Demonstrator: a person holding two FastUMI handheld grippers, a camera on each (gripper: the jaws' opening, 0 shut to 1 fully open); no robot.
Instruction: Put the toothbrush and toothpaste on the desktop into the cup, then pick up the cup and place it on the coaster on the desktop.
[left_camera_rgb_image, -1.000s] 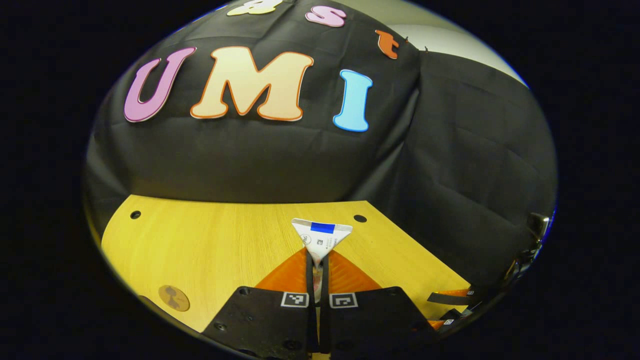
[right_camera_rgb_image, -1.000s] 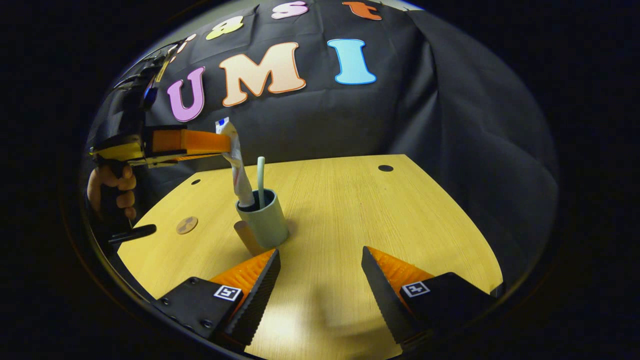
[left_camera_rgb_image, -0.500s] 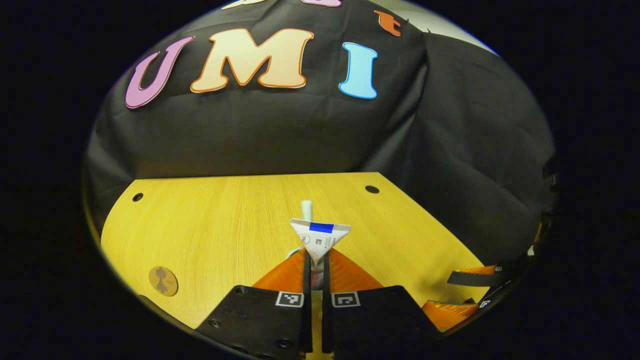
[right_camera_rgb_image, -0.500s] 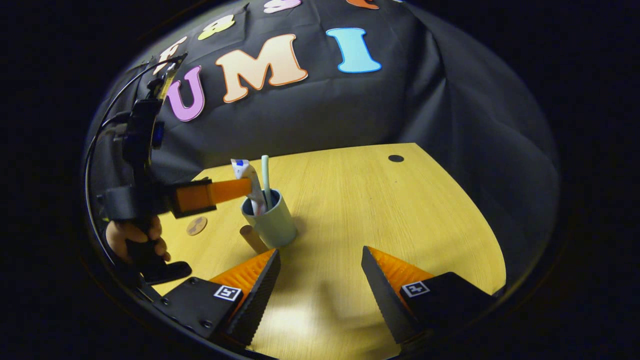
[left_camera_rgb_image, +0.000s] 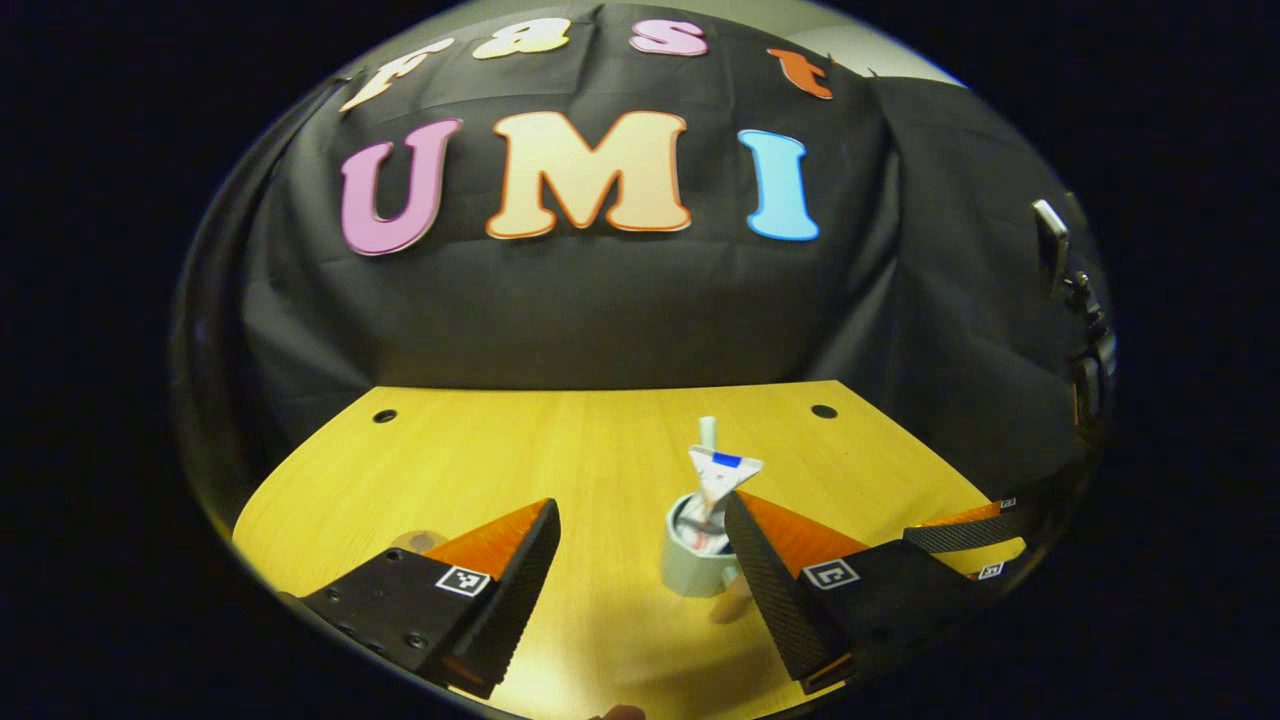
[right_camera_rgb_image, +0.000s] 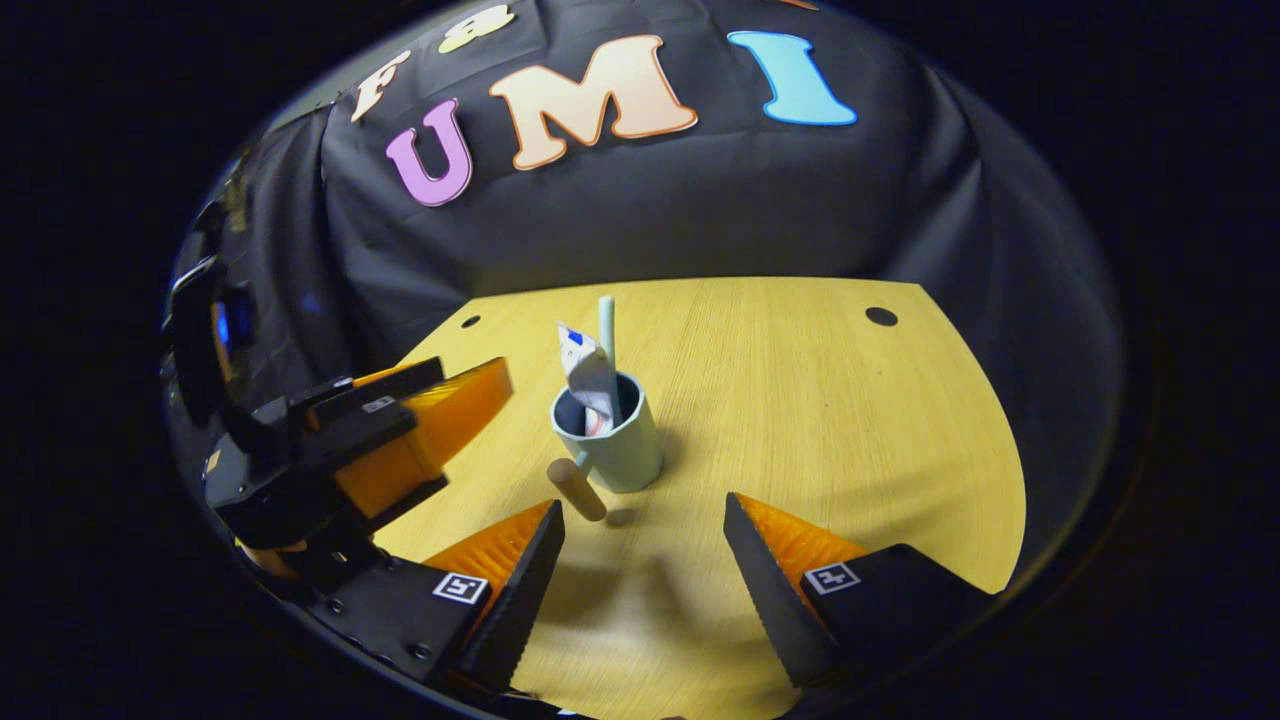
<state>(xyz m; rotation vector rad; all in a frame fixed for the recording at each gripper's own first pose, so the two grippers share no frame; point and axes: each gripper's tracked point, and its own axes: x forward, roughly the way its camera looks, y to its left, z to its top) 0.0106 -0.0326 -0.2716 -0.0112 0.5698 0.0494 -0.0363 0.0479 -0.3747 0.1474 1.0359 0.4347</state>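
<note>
A pale green cup (right_camera_rgb_image: 625, 455) with a wooden handle (right_camera_rgb_image: 576, 489) stands upright on the yellow desktop (right_camera_rgb_image: 800, 400). A white toothpaste tube (right_camera_rgb_image: 585, 378) and a pale toothbrush (right_camera_rgb_image: 606, 325) stick up out of it. My left gripper (left_camera_rgb_image: 640, 500) is open, just short of the cup (left_camera_rgb_image: 690, 565), and the tube (left_camera_rgb_image: 722, 472) rises beside its right finger. In the right gripper view the left gripper (right_camera_rgb_image: 440, 400) sits left of the cup, apart from it. My right gripper (right_camera_rgb_image: 642, 501) is open and holds nothing, with the cup a little ahead of it.
A round brown coaster (left_camera_rgb_image: 415, 540) peeks out behind my left finger on the desktop's left side. Two dark holes (left_camera_rgb_image: 824, 411) mark the desktop's far corners. The black cloth wall closes the back. My right gripper (left_camera_rgb_image: 975, 545) shows at the desktop's right edge.
My left gripper lowered the toothpaste tube into the cup, let go of it, opened and drew back. The right gripper stayed open and turned slightly towards the cup.
</note>
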